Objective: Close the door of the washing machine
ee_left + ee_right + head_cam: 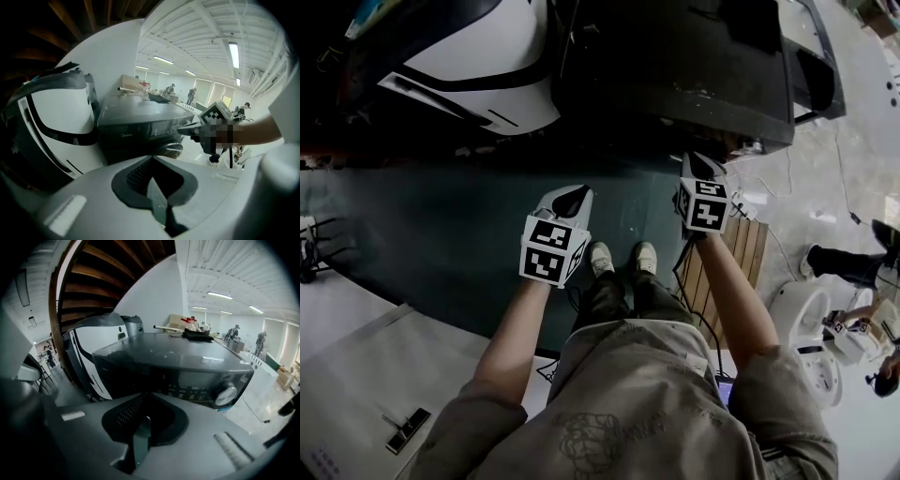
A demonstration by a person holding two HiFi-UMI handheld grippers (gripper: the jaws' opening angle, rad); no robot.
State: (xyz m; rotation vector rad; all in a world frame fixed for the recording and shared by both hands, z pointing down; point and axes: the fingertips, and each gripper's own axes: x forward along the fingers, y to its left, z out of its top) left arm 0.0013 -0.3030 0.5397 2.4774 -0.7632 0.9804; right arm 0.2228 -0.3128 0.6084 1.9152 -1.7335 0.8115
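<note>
Evidently, w/ L gripper (570,197) & R gripper (701,164) both clenched empty before the washing machine (675,66), a glancing shove risked incomplete latching.

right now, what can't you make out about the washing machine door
Head view: front and door of the washing machine hidden under its own top.
Right gripper view: all below the control panel is covered by the right gripper.
Left gripper view: the machine's front is dark, partly behind the left gripper; door open or shut unclear.
</note>
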